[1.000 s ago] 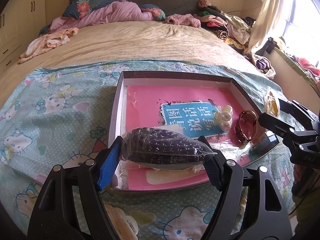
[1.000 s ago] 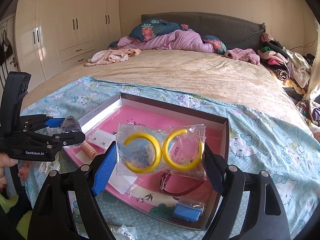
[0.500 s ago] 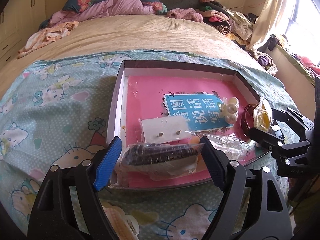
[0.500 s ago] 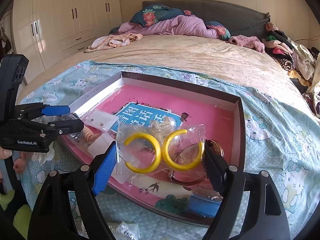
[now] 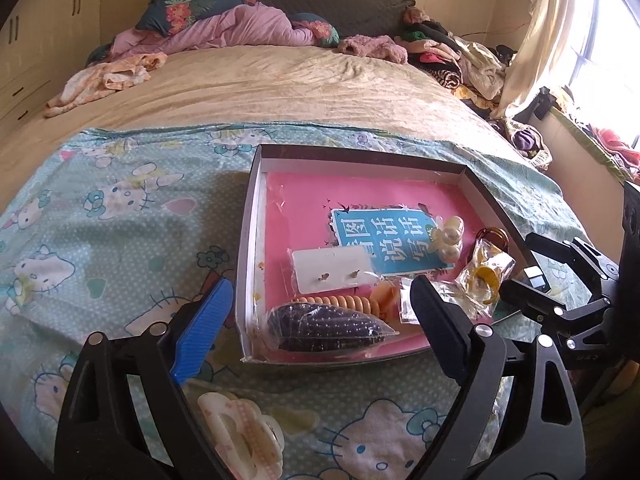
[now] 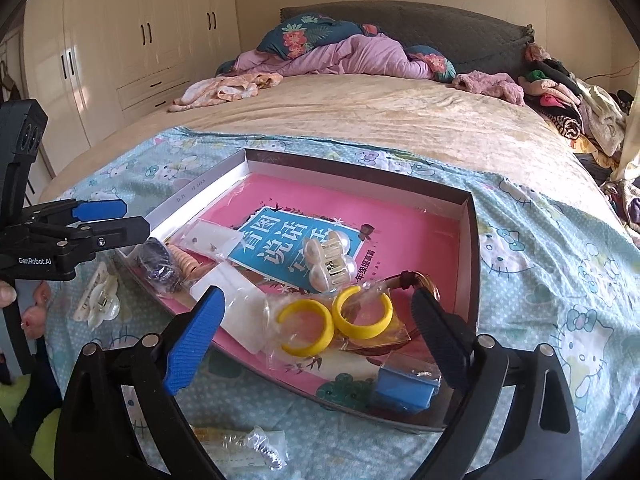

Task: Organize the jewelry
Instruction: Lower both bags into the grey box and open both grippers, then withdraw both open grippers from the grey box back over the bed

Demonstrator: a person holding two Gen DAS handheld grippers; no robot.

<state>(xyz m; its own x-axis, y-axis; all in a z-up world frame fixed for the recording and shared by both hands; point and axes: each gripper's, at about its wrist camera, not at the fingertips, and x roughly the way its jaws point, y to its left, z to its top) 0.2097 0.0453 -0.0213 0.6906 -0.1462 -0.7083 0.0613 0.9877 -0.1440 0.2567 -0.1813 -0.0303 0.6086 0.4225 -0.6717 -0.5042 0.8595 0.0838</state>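
A shallow box [image 5: 251, 216] with a pink floor lies on the bed; it also shows in the right wrist view [image 6: 472, 240]. A bag of dark beads [image 5: 328, 326] lies in its near left corner, just ahead of my open, empty left gripper [image 5: 320, 332]. A bag with two yellow hoop earrings [image 6: 336, 322] lies in the box between the fingers of my open right gripper [image 6: 316, 332]. Also in the box are an earring card [image 5: 334, 272], a pearl hair clip [image 6: 330, 258], an orange coil tie [image 5: 352, 302] and a brown bangle [image 5: 492, 236].
A pale flower hair clip [image 5: 240, 436] lies on the Hello Kitty sheet outside the box, by the left gripper. A small clear bag [image 6: 248, 450] lies on the sheet below the right gripper. A blue block [image 6: 404, 390] sits in the box's near corner. Clothes are piled at the bed's far end.
Both grippers have opened and let go. The bead bag now lies in the box's near left corner and the yellow earring bag lies in the box. Both grippers have drawn back slightly.
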